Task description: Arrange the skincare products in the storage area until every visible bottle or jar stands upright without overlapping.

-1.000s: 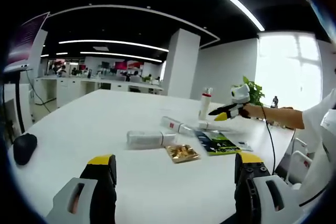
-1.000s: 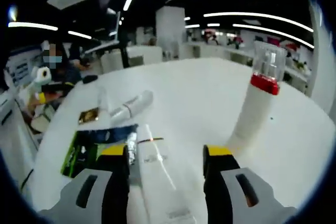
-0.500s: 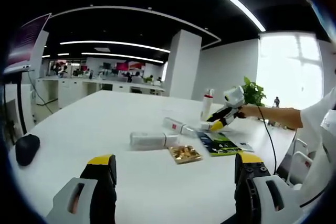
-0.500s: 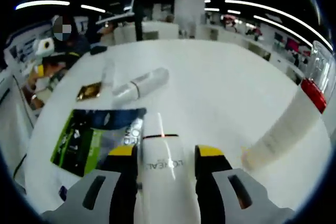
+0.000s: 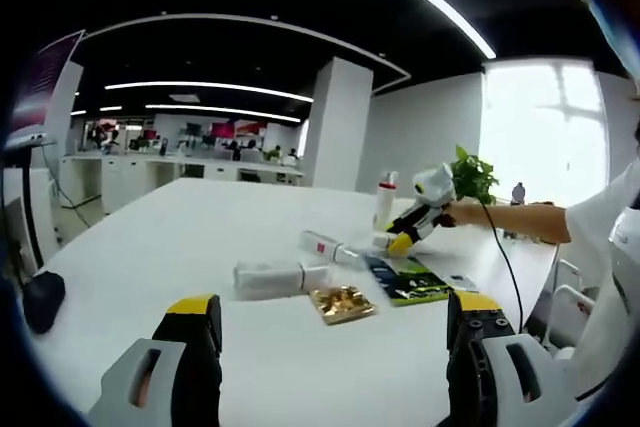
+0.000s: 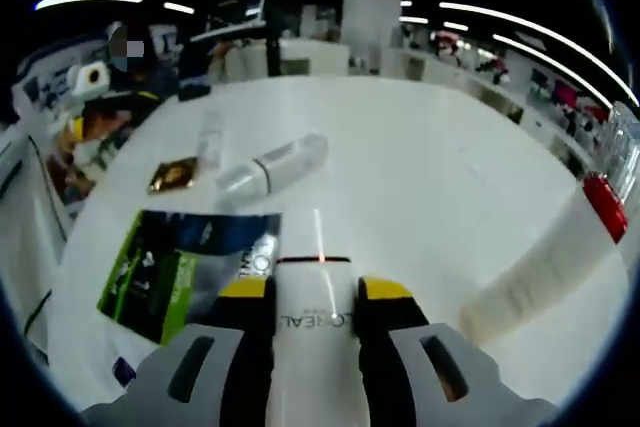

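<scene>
On the white table (image 5: 180, 237), a white tube with a red line (image 6: 315, 322) lies between the jaws of my right gripper (image 6: 316, 292), which is shut on it. In the left gripper view, the right gripper (image 5: 402, 239) reaches down from a person's hand beside an upright white bottle with a red collar (image 5: 384, 200). The same bottle (image 6: 545, 267) leans across the right of the right gripper view. Another white tube (image 5: 270, 277) and a white bottle (image 5: 325, 245) lie on their sides. My left gripper (image 5: 335, 347) is open, well short of them, with nothing between its jaws.
A gold packet (image 5: 341, 300) and a green-and-dark sachet (image 5: 405, 279) lie flat near the tubes. The sachet (image 6: 185, 262) is just left of the gripped tube. A black mouse (image 5: 40, 299) sits at the table's left edge. A plant (image 5: 475, 175) stands behind.
My right gripper has moved over the white tube, and its jaws have come together on it. The left gripper's view has shifted slightly; its jaws stay apart.
</scene>
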Demonstrator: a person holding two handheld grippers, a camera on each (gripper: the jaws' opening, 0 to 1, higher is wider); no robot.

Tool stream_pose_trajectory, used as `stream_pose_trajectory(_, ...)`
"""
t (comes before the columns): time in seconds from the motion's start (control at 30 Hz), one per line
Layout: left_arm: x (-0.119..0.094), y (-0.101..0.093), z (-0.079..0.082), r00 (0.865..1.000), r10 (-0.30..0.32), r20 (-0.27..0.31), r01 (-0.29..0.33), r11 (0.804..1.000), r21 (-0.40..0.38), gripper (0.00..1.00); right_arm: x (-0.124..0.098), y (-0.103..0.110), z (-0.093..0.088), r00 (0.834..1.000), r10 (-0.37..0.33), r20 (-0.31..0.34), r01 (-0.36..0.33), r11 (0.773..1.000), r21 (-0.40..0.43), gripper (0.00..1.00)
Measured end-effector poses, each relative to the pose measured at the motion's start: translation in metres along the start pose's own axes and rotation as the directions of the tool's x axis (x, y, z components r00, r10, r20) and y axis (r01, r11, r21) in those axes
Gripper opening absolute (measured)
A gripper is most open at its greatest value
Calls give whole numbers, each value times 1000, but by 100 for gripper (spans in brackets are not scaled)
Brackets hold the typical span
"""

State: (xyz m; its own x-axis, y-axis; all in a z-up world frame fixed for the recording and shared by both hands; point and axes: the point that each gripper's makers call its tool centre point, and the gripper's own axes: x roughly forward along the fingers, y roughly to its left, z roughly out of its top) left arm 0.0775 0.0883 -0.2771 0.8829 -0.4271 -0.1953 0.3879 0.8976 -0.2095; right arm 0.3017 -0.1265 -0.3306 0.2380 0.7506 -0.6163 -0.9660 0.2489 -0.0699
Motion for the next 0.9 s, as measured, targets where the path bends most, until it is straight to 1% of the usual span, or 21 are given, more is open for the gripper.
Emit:
stream_pose_trajectory(0.03, 0, 0, 1, 1000, -2, 0, 2, 1000, 4, 96, -1, -1, 2, 1000, -6, 8, 6, 1000, 3, 29)
stream_pose_trajectory(0.07, 3, -2, 3, 1000, -9, -1, 9, 1000, 19, 96, -7, -3, 11, 998, -23, 51, 23, 1000, 3, 29)
stream_pose_trajectory(0.13, 6, -3, 5, 1000, -16, -3, 16, 999, 35, 96, -15, -4, 22, 995, -31, 93, 30, 1000, 6, 29)
stream_pose_trajectory(0.2, 11, -4, 8, 1000, -24, -6, 25, 998, 60, 96, -21, -3, 29, 993, -23, 115, 23, 1000, 2, 29)
stream_pose_trajectory(0.3, 21, -7, 14, 999, -43, -16, 44, 995, 93, 96, -30, -4, 42, 987, -41, 156, 42, 999, -8, 29)
stream_pose_trajectory(0.33, 24, -10, 17, 998, -60, -14, 61, 993, 103, 95, -34, -5, 49, 982, -57, 179, 58, 998, -5, 29)
stream_pose_trajectory(0.4, 29, -15, 22, 996, -93, -4, 93, 991, 92, 95, -39, -4, 57, 976, -67, 207, 70, 997, -10, 29)
stream_pose_trajectory(0.43, 33, -20, 26, 992, -127, 8, 126, 989, 77, 95, -45, -5, 65, 968, -84, 238, 86, 996, 2, 29)
stream_pose_trajectory(0.47, 35, -25, 31, 988, -152, 19, 150, 986, 75, 95, -49, -3, 73, 958, -77, 275, 79, 997, 4, 29)
stream_pose_trajectory(0.5, 36, -26, 32, 987, -158, 20, 156, 985, 76, 95, -52, -3, 77, 952, -78, 295, 78, 997, 13, 29)
stream_pose_trajectory(0.53, 38, -28, 35, 986, -168, 22, 165, 983, 79, 95, -56, -4, 83, 943, -87, 322, 82, 996, 28, 29)
stream_pose_trajectory(0.57, 44, -31, 40, 984, -175, 27, 172, 981, 95, 95, -64, -4, 93, 925, -101, 365, 92, 995, 42, 29)
stream_pose_trajectory(0.6, 48, -33, 43, 983, -180, 24, 176, 978, 111, 95, -68, -5, 100, 915, -117, 387, 107, 993, 48, 29)
stream_pose_trajectory(0.63, 52, -37, 46, 981, -192, 10, 189, 972, 140, 95, -74, -6, 108, 897, -135, 421, 123, 991, 56, 29)
stream_pose_trajectory(0.67, 55, -39, 48, 980, -197, 10, 193, 969, 152, 95, -77, -7, 112, 886, -145, 440, 130, 989, 64, 29)
stream_pose_trajectory(0.7, 61, -43, 54, 979, -204, 19, 198, 967, 163, 95, -83, -8, 121, 861, -165, 481, 143, 986, 83, 29)
stream_pose_trajectory(0.73, 66, -46, 59, 978, -210, 22, 203, 965, 165, 95, -88, -8, 127, 843, -187, 505, 161, 982, 94, 29)
stream_pose_trajectory(0.77, 72, -50, 65, 975, -221, 30, 213, 962, 171, 94, -93, -8, 134, 819, -209, 534, 180, 978, 106, 29)
stream_pose_trajectory(0.83, 77, -53, 70, 973, -228, 38, 218, 960, 176, 92, -99, -8, 140, 793, -245, 557, 219, 969, 113, 29)
stream_pose_trajectory(0.87, 81, -54, 72, 973, -228, 39, 218, 960, 177, 91, -101, -7, 141, 786, -253, 565, 232, 966, 111, 29)
stream_pose_trajectory(0.9, 87, -58, 78, 972, -232, 47, 220, 959, 181, 92, -106, -4, 146, 762, -270, 588, 263, 960, 100, 29)
